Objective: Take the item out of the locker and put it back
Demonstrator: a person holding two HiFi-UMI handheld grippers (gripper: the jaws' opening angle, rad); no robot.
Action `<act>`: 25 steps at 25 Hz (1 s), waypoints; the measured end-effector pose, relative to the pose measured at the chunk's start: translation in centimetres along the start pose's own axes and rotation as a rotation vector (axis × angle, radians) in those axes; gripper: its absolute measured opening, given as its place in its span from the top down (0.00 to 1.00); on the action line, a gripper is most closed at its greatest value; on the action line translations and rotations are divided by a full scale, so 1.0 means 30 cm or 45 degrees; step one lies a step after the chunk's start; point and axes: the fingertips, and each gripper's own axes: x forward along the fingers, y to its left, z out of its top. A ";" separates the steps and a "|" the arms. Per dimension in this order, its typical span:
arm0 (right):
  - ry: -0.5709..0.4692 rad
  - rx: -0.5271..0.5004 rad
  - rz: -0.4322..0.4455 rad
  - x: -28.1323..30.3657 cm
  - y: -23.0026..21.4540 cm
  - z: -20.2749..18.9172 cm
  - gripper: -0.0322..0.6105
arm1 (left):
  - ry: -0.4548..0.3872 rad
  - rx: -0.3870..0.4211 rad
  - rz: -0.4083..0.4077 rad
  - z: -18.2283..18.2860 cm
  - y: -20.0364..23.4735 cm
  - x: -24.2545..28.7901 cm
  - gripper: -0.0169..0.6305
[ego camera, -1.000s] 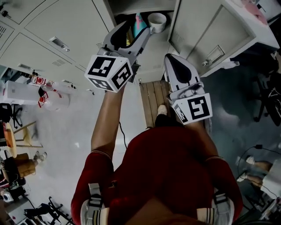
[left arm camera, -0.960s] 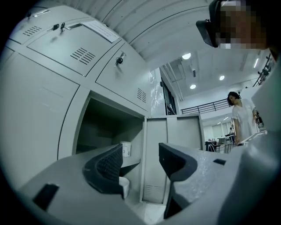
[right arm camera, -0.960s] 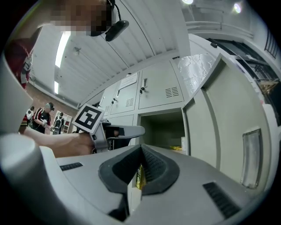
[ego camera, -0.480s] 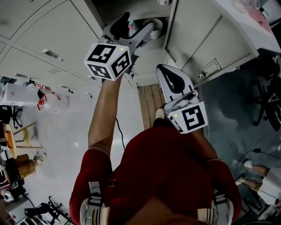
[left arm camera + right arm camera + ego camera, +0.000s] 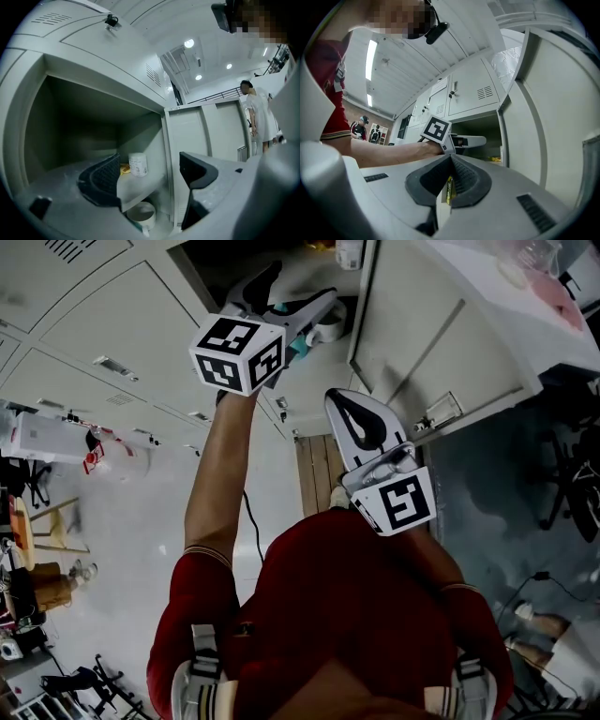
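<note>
My left gripper (image 5: pixel 300 285) is raised at the mouth of the open locker (image 5: pixel 93 117). Its jaws are opening, and nothing is between them. In the left gripper view a small white jar (image 5: pixel 137 164) stands on the locker shelf beside something yellow (image 5: pixel 124 168). In the compartment below the shelf sits a white mug (image 5: pixel 140 213). The head view shows the mug (image 5: pixel 328 326) with a teal item (image 5: pixel 298 345) next to it. My right gripper (image 5: pixel 343 401) hangs lower, in front of the open locker door (image 5: pixel 422 334). Its black pads (image 5: pixel 461 180) are together, and only a thin yellowish sliver shows in the slit.
More closed locker doors (image 5: pixel 103 324) fill the wall to the left. A wooden pallet (image 5: pixel 319 460) lies on the floor under the lockers. A person in white (image 5: pixel 258 117) stands farther off to the right. Chairs and clutter (image 5: pixel 37 568) line the left side of the room.
My left gripper has lifted higher against the locker opening and its jaws have spread wider. The right gripper has sunk slightly, closer to my body.
</note>
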 end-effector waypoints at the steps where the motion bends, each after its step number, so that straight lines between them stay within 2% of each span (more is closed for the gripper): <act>1: -0.011 -0.007 -0.002 0.010 -0.010 0.012 0.95 | 0.005 0.005 -0.003 0.003 0.007 0.012 0.39; 11: -0.028 -0.042 -0.052 0.138 -0.121 0.090 0.95 | 0.053 0.046 -0.041 0.012 0.081 0.124 0.39; 25: -0.019 -0.053 -0.189 0.265 -0.210 0.110 0.95 | 0.160 0.111 -0.245 -0.018 0.129 0.289 0.39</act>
